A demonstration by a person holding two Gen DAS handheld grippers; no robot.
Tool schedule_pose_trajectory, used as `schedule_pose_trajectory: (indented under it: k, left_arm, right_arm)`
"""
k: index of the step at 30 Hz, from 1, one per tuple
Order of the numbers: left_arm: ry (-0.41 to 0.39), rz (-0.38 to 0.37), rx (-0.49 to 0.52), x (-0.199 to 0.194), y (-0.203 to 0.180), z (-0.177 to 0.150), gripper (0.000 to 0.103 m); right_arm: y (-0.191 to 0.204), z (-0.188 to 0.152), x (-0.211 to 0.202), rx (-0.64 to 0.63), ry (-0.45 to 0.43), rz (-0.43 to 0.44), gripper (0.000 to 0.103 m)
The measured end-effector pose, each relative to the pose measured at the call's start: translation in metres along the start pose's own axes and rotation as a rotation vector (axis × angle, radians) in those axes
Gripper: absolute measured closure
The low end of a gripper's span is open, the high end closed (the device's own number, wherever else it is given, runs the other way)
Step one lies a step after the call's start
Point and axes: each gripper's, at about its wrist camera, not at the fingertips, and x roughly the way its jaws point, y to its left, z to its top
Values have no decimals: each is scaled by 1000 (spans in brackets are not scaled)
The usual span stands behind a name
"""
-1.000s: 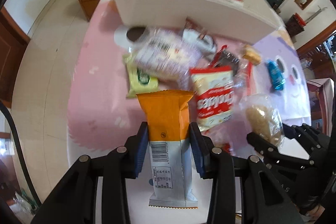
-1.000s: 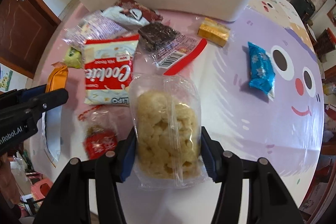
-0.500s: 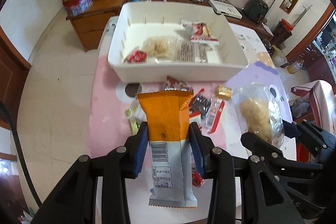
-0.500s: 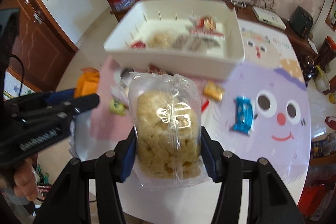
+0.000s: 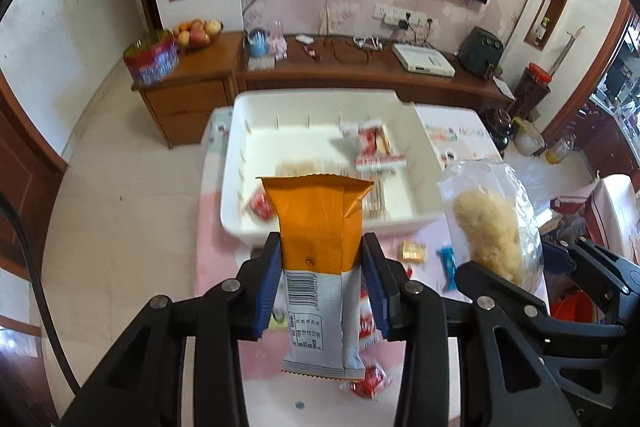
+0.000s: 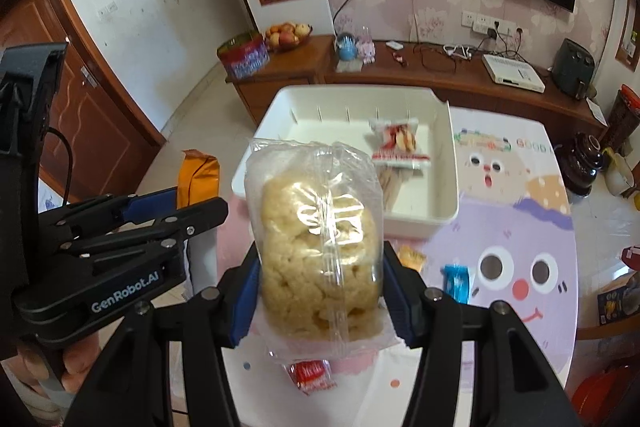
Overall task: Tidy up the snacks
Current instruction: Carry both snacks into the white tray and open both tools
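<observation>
Left claw (image 5: 322, 267) grips the orange packet (image 5: 320, 223); right claw (image 6: 320, 287) – the clear puffed-snack bag (image 6: 316, 247).

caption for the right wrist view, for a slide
Right tongs grip a clear bag of pale puffed snacks above the white plastic bin.

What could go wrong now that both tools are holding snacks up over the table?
1. The orange packet is pinched only at its edges by the left tool; it might slip out.
2. The clear bag of puffs in the right tool is soft, so a hard squeeze could crush them.
3. The two tools are close together, so they might bump on the way to the white bin.
</observation>
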Motion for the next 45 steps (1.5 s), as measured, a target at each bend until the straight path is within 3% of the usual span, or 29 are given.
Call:
schedule_pose_trajectory:
  k: [9, 18, 27, 39, 40, 41, 42, 44, 45]
  left_arm:
    - [-78, 57, 17, -7, 1, 54, 65]
    - [-55, 111, -18, 33, 9, 100, 65]
    - [20, 159, -47, 96, 13, 121, 65]
    - [102, 199, -23, 159, 10, 127, 64]
    - [106, 207, -20, 162, 10, 127, 61]
    - [110, 212, -17, 165, 10, 127, 48]
    - [111, 214, -18, 167, 11, 127, 29]
    - [100, 220, -25, 170, 14, 126, 14]
    - [98, 223, -26, 170, 15, 125, 14]
  right_arm:
    - [-7, 53, -18, -6, -102, -10, 48]
    - [-26, 111, -5, 10, -151, -43, 48]
    - [-52, 146, 46, 71, -98, -69, 48]
    - [-68, 152, 107, 70, 16, -95, 47]
    - [-68, 152, 111, 67, 26, -95, 47]
    - [-69, 152, 114, 66, 35, -94, 47]
    - [-70, 152, 118, 64, 45, -97, 47]
    - [-70, 152, 124, 52, 53, -109, 47]
    - [-69, 152, 125, 46, 55, -115, 47]
